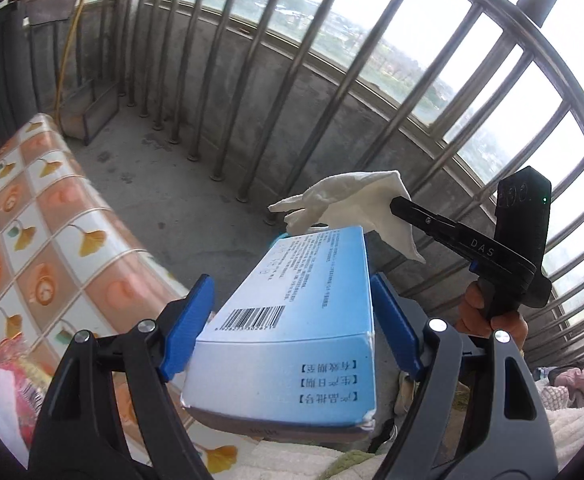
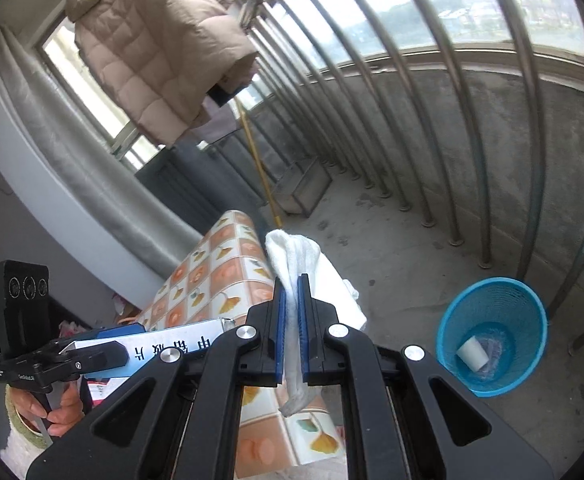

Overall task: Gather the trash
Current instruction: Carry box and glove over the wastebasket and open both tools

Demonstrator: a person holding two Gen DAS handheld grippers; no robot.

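Both hands loaded, nothing dropped yet. Left gripper clamps a flat blue-white cardboard box across its width, barcode side up, 1 corner dented. Right gripper is pinched tight on a crumpled white tissue, soft and limp, tail hanging below the pads. Both are above the checkered leaf-print tablecloth. Further out, on the concrete floor, the blue mesh bin holds 1 white roll-shaped piece. Left to do, likely: carry over, release 2 items.
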